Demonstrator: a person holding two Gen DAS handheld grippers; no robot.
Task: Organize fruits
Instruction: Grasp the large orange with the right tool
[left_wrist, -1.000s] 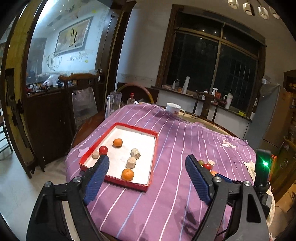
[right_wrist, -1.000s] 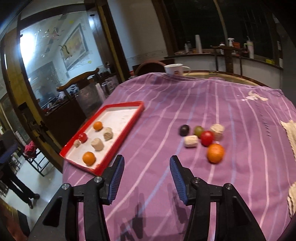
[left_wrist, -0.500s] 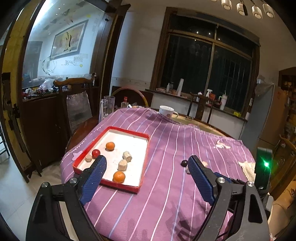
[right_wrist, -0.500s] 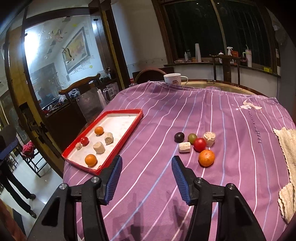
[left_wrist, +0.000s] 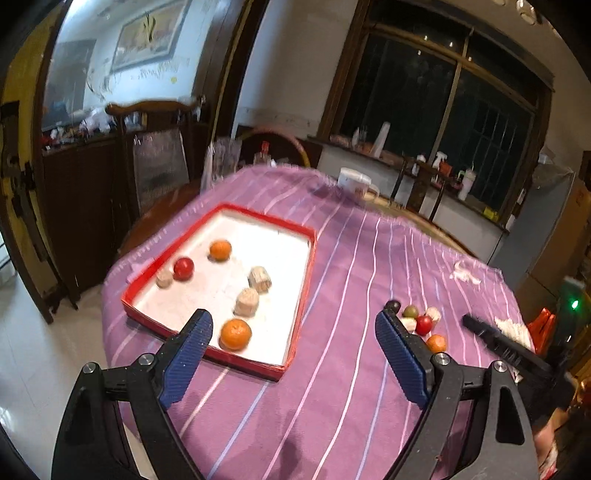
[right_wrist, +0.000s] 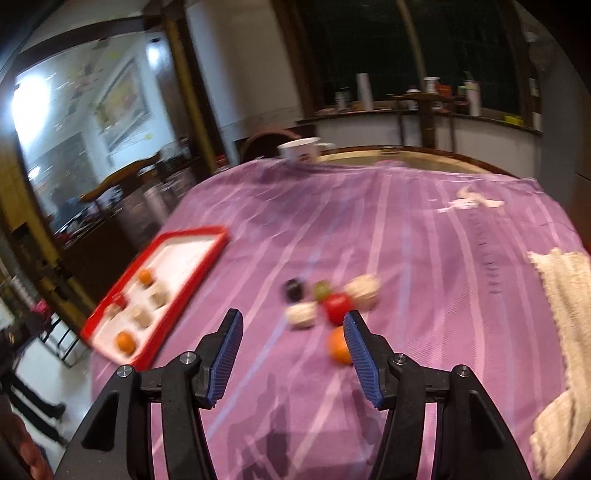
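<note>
your left gripper (left_wrist: 293, 332) hangs above the near edge of the purple striped cloth (left_wrist: 351, 266), jaws spread wide, nothing between them. just past its left finger sits the red tray (left_wrist: 312, 258) with white floor. in the tray, left to right: a small beige piece (left_wrist: 164, 277) touching a red fruit (left_wrist: 183, 268), an orange (left_wrist: 220, 249) behind them, a second orange (left_wrist: 235, 334) at the near rim, and two beige rolls (left_wrist: 246, 302) (left_wrist: 260, 279) near the middle.

right of the tray, well apart from it, a loose pile lies on the cloth: dark fruit (right_wrist: 294, 289), green fruit (right_wrist: 322, 290), white piece (right_wrist: 301, 314), red ball (right_wrist: 337, 307), beige roll (right_wrist: 364, 290), and a third orange (right_wrist: 339, 345) nearest you. right view is motion-blurred, so shapes are rough.

your right gripper (right_wrist: 292, 332) is also open wide and empty, above the cloth just short of the pile; its right finger overlaps the third orange in view, contact cannot be told.

a white mug (right_wrist: 300, 149) stands at the far edge of the cloth. a cream knit cloth (right_wrist: 565, 280) lies at the right edge.
</note>
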